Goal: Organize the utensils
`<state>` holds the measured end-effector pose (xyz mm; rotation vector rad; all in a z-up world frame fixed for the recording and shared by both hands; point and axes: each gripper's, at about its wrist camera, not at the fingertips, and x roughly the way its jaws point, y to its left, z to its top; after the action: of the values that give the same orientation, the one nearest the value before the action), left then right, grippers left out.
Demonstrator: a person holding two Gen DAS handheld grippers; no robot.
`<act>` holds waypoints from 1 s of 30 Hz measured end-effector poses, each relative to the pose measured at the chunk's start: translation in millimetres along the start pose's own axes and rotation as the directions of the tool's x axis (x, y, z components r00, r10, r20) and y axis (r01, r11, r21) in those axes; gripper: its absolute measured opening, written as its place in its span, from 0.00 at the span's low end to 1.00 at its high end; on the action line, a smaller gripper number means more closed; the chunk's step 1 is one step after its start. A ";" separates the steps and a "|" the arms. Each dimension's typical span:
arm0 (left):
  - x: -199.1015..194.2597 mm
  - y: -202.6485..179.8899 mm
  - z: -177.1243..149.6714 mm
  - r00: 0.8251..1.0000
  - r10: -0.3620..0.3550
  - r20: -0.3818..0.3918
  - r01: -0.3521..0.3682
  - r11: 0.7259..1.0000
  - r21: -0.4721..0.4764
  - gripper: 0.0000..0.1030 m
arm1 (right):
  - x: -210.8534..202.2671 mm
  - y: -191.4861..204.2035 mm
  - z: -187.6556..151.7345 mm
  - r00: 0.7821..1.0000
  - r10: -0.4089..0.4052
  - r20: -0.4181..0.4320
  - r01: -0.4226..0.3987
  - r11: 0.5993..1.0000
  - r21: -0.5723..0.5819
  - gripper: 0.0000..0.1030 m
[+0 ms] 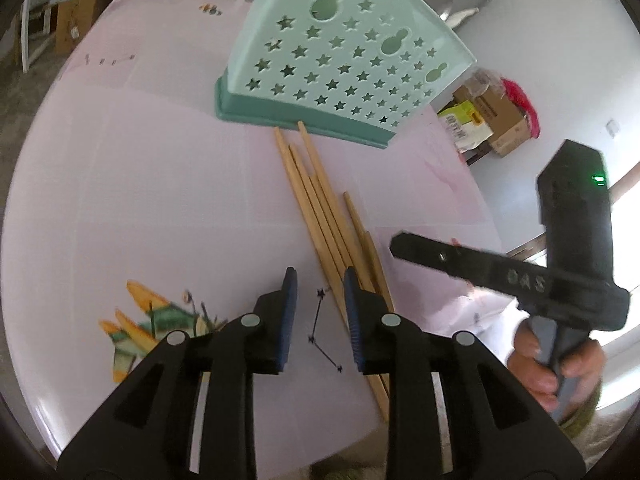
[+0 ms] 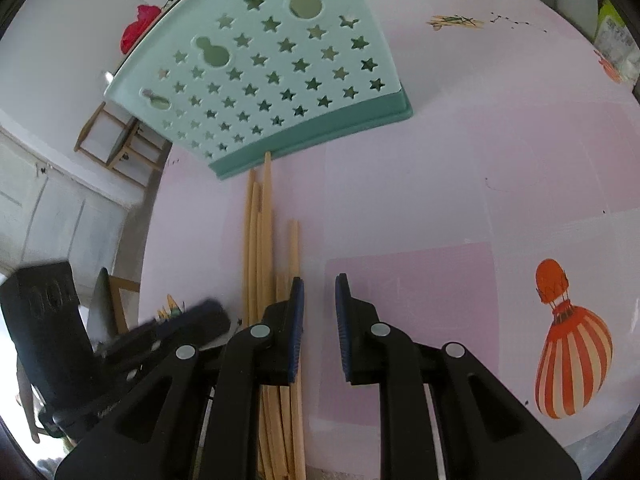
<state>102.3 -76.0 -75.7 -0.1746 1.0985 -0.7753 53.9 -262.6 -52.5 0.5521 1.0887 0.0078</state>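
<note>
Several wooden chopsticks (image 1: 320, 204) lie in a loose bundle on the pink table, tips near the base of a mint-green utensil holder (image 1: 340, 56) pierced with star holes. My left gripper (image 1: 320, 300) is open and empty, hovering just left of the bundle's near end. The right gripper's body (image 1: 560, 248) shows at the right, held by a hand. In the right wrist view the chopsticks (image 2: 260, 240) run under the left finger of my right gripper (image 2: 319, 304), which is open and empty. The holder (image 2: 272, 68) stands behind them.
The table cover (image 1: 140, 200) has printed drawings, including a striped hot-air balloon (image 2: 568, 348). Cardboard boxes (image 1: 492, 120) stand on the floor beyond the table's right edge. A wooden chair frame (image 2: 120, 140) stands past the far edge.
</note>
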 end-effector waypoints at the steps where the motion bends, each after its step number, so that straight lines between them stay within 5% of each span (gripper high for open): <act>1: 1.3 -3.6 1.1 1.000 0.018 0.003 -0.018 1.000 0.022 0.22 | -0.8 2.5 -2.5 1.000 -0.007 0.002 0.007 1.000 -0.015 0.16; 8: -1.2 -13.7 -2.8 0.996 0.082 0.020 -0.083 0.992 0.097 0.22 | -7.1 20.1 -15.8 1.000 -0.015 -0.016 0.013 0.994 -0.106 0.16; 11: -6.6 -11.3 -7.2 0.997 0.079 0.023 -0.081 0.993 0.089 0.21 | -21.2 14.9 -29.2 0.993 0.055 -0.100 -0.068 0.989 -0.134 0.16; 15: -12.4 -5.4 -10.7 0.997 0.076 0.029 -0.078 0.995 0.069 0.21 | -42.0 3.5 -56.4 0.965 0.107 -0.238 -0.142 0.981 -0.135 0.29; 21: -15.6 -0.3 -14.7 0.997 0.065 0.042 -0.066 0.997 0.043 0.22 | -40.4 -2.1 -109.4 0.890 0.135 -0.436 -0.178 0.982 -0.060 0.38; 30: -17.0 3.2 -18.1 0.998 0.054 0.046 -0.055 0.998 0.024 0.22 | -15.2 16.3 -139.8 0.852 0.071 -0.518 -0.154 0.981 -0.117 0.38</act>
<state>84.6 -58.4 -73.3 -0.1397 1.0461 -0.7333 -66.6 -193.7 -80.7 0.4829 1.5601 0.3604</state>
